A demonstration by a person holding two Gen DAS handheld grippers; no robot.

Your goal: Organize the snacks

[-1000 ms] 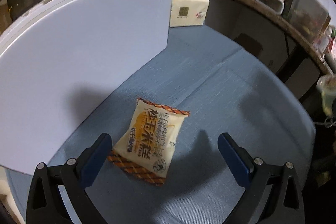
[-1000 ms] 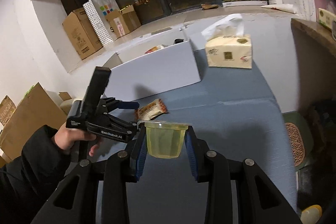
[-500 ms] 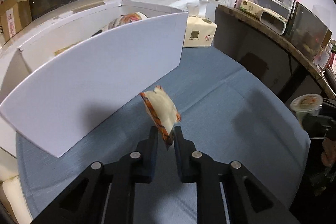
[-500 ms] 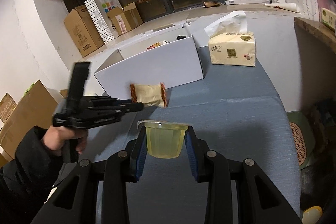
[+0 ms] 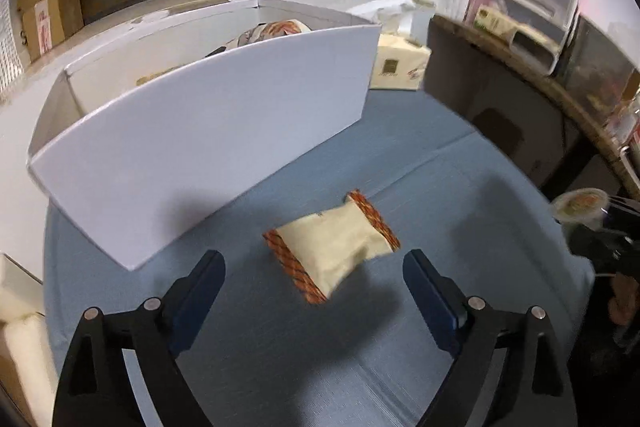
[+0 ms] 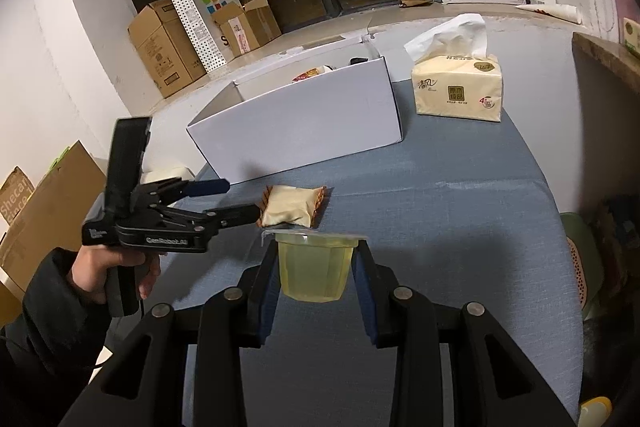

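Left wrist view puts the snack packet (image 5: pixel 334 245) between my left gripper (image 5: pixel 314 285) fingers, but neither blue pad touches it; the fingers are spreading wide and the packet sits free in the gap. Whether it lies flat on the blue tabletop (image 5: pixel 440 207) or is just above it, I cannot tell; its edges are blurred. Its long axis runs slantwise, one orange crimped end toward the near left finger, the other pointing up and right across the tabletop. The plain cream face is up.

Beyond the packet stands the white box (image 5: pixel 208 143), its near wall between the packet and the inside, where other wrapped snacks show. A tissue pack (image 5: pixel 400 67) sits just past the box's right corner.

From the right wrist view, I see the packet (image 6: pixel 292 207) near the front wall of the white box (image 6: pixel 296 127), just off the tips of the left gripper (image 6: pixel 224 201), which a hand (image 6: pixel 108 267) in a dark sleeve holds. My right gripper (image 6: pixel 316 267) is clamped on a jelly cup (image 6: pixel 314 269) of pale yellow, upright, sealed lid on top, hovering in front of the packet. The tissue pack (image 6: pixel 458 91) stands to the right of the box.
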